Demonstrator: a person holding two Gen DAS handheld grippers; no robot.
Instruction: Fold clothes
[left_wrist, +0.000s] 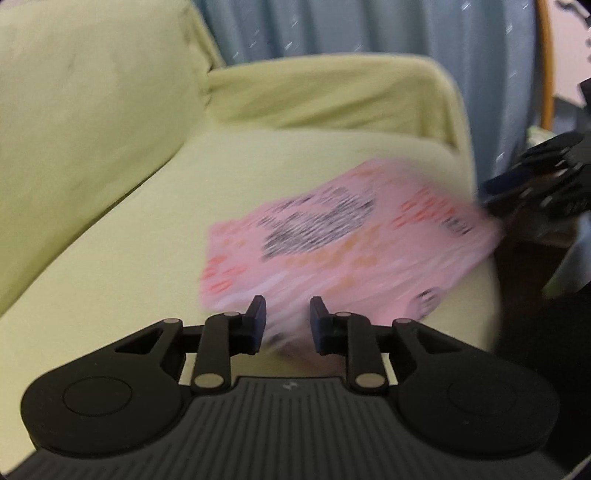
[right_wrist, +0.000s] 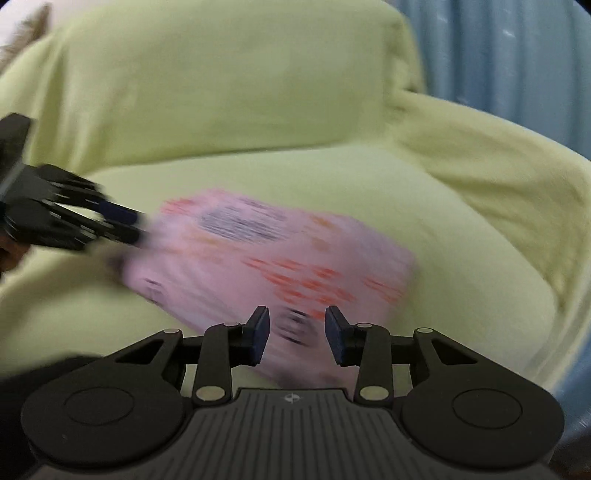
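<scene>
A folded pink garment (left_wrist: 332, 243) with black, red and orange print lies on the yellow-green sofa seat (left_wrist: 110, 277), blurred by motion. My left gripper (left_wrist: 287, 321) is open, with the garment's near edge showing in the gap between its fingers. My right gripper (left_wrist: 495, 199) shows at the garment's right corner. In the right wrist view the same garment (right_wrist: 266, 266) lies just ahead of my open right gripper (right_wrist: 297, 330), its near edge between the fingers. There my left gripper (right_wrist: 136, 225) reaches the garment's left corner. Whether either gripper touches the cloth is too blurred to tell.
The sofa backrest (left_wrist: 92, 92) rises at left and an armrest (left_wrist: 332, 92) closes the far end. A blue curtain (left_wrist: 369, 29) hangs behind, with a wooden post (left_wrist: 548, 74) at the right. Bare seat cushion (right_wrist: 461, 258) spreads right of the garment.
</scene>
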